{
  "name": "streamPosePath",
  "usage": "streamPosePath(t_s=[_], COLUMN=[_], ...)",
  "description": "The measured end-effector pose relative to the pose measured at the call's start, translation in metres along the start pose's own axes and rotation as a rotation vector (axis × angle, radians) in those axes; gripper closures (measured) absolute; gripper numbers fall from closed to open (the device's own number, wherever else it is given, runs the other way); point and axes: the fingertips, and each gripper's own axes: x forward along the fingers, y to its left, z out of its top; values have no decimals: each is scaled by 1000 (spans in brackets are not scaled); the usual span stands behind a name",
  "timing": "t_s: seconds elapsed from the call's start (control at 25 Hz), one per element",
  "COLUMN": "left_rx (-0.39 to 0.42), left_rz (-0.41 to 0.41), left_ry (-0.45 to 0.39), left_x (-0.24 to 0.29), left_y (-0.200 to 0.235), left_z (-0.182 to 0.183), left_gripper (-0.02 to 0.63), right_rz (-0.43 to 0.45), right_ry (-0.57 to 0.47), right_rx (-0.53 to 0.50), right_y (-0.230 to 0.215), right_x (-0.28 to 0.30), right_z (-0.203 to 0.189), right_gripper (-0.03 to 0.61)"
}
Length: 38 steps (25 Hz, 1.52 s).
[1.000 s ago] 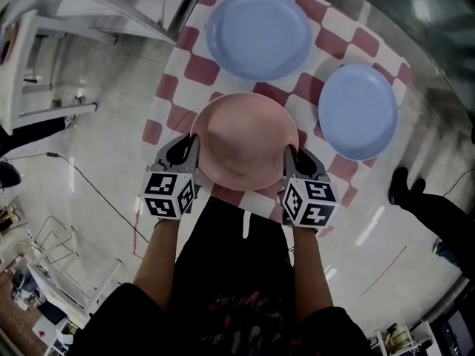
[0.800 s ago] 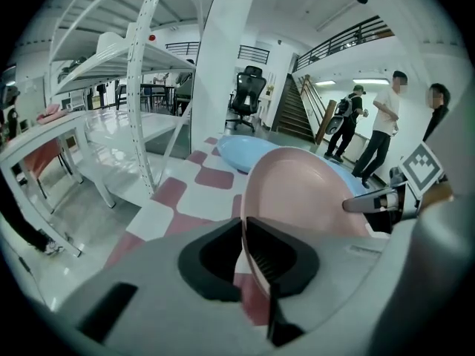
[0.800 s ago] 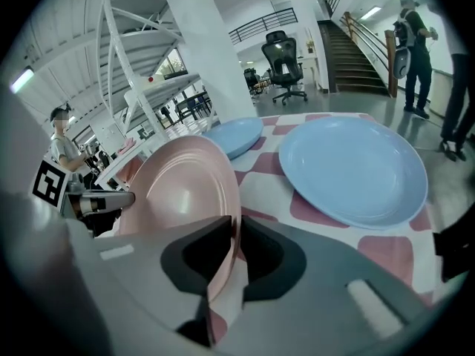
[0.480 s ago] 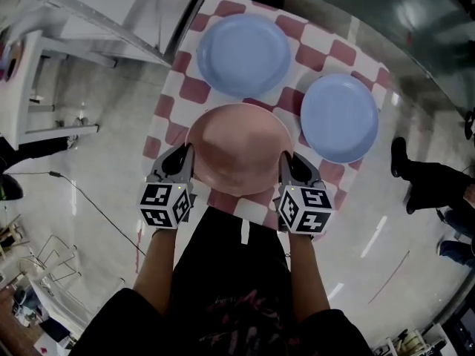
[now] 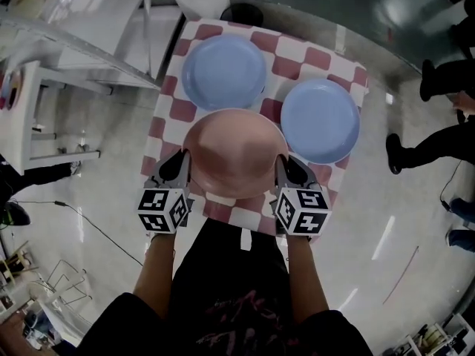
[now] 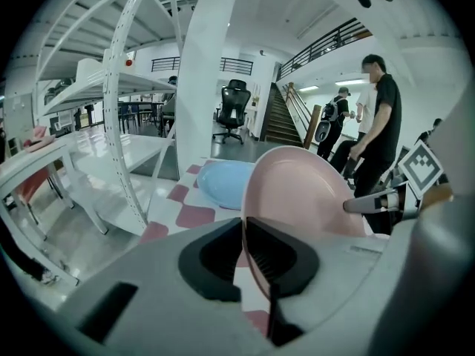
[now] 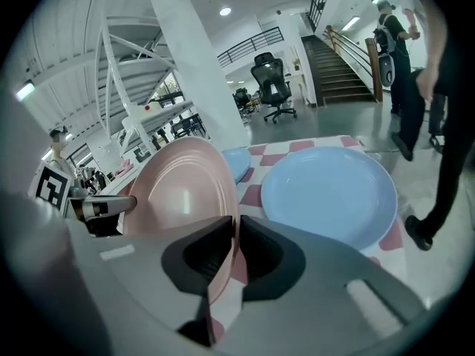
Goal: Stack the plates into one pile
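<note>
A pink plate (image 5: 234,153) hangs above the near part of the checked table (image 5: 308,58), held by its two side rims. My left gripper (image 5: 180,163) is shut on its left rim and my right gripper (image 5: 286,166) on its right rim. The left gripper view shows the rim pinched between the jaws of the left gripper (image 6: 243,252), with the pink plate (image 6: 304,199) stretching away. The right gripper (image 7: 234,252) clamps the pink plate (image 7: 182,188) the same way. Two blue plates lie flat on the table: one far left (image 5: 223,71), one right (image 5: 320,120).
White shelving (image 5: 74,43) stands left of the table, and a dark round object (image 5: 245,13) sits at its far edge. People's legs (image 5: 423,136) are on the glossy floor to the right. A standing person (image 6: 382,124) is beyond the table.
Both grippers have risen with the pink plate and carried it a little forward; it now sits in front of the gap between the two blue plates.
</note>
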Motion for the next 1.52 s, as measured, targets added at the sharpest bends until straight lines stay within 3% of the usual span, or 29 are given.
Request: streamPosePath(t_s=[0.28, 0.84, 1.16, 1.52], left_rx=[61, 208, 242, 240], left_rz=[-71, -285, -326, -326], left_ry=[11, 65, 67, 41], left_x=[17, 62, 79, 97], left_y=[-36, -153, -181, -183], left_z=[14, 13, 19, 36], left_gripper=[595, 595, 595, 595], right_rz=[-62, -251, -277, -281], right_ry=[-38, -108, -126, -150], right_rx=[66, 240, 254, 242], right_y=[-32, -122, -146, -157], right_x=[-24, -105, -116, -108], right_z=[0, -35, -35, -14], right_gripper=[535, 537, 537, 538])
